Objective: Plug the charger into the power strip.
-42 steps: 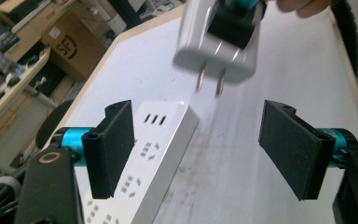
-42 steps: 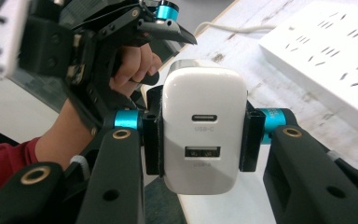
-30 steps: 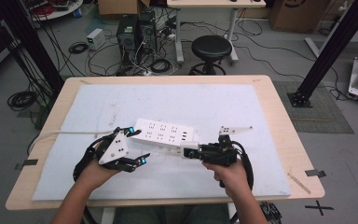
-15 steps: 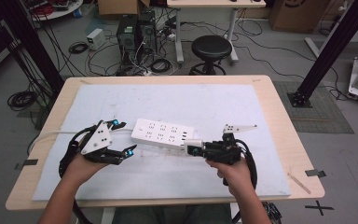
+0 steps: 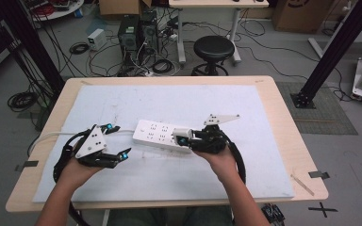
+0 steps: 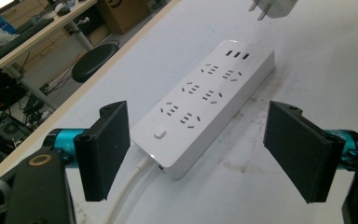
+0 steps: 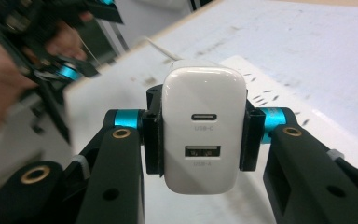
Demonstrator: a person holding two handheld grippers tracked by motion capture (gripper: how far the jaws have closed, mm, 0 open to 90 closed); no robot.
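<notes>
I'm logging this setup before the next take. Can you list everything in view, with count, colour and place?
power strip: one, white, mid-table on the mat, cord running off left
USB charger: one, white, clamped in the right gripper above the strip's right end
mat: one, pale blue-white, covering the table
table: one, light wood
stool: one, black, on the floor beyond the table
left gripper: one, black, open, left of the strip
right gripper: one, black, holding the charger

The wooden table (image 5: 283,122) carries a pale mat (image 5: 169,101). At 12 o'clock a black round stool (image 5: 213,48) stands on the grey floor (image 5: 273,56). At 11 o'clock, computer towers (image 5: 135,35) and tangled cables (image 5: 75,47) lie.
</notes>
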